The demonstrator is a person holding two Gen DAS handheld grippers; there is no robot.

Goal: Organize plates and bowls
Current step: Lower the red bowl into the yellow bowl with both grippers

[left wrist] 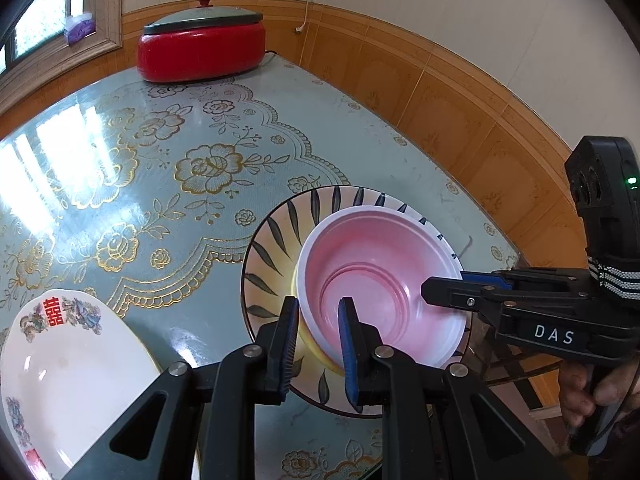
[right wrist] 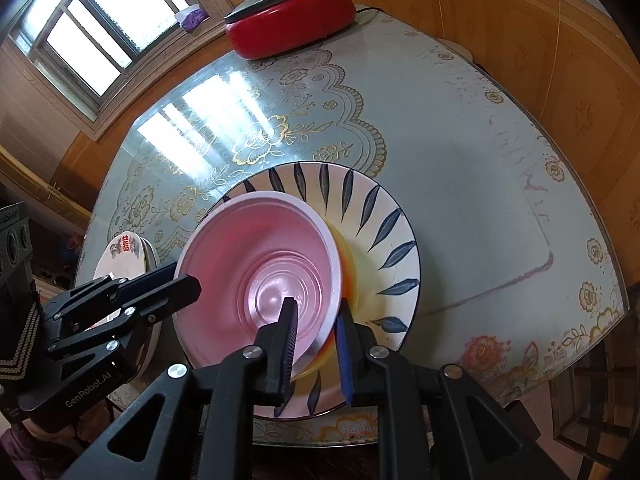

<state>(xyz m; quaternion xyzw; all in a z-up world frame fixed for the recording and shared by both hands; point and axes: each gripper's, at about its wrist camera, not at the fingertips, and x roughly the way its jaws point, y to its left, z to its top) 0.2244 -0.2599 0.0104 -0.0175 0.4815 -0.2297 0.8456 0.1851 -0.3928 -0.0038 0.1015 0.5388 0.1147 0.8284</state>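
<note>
- Orange wood-panelled walls ring a glass-topped surface [left wrist: 224,168] w/ gold flower print on grey-green.
- Pink plastic bowl [left wrist: 376,276] sits tilted on a leaf-patterned ceramic plate [left wrist: 276,248], near the surface's front edge.
- Left tongs [left wrist: 318,344] pinch the bowl's near rim, jaws narrow.
- Right tongs [right wrist: 316,344] straddle the opposite rim, narrow too; whether the pads press on it, can't tell.
- Bowl looks light, thin, a bit flexible, prob. slippery; rim is the only sensible hold.
- Plate under it is stiff & breakable (don't drag it).
- White floral ceramic plate [left wrist: 52,376] lies to the left, well apart.
- Red electric cooker w/ grey lid [left wrist: 200,48] at the far end, out of the way.
</note>
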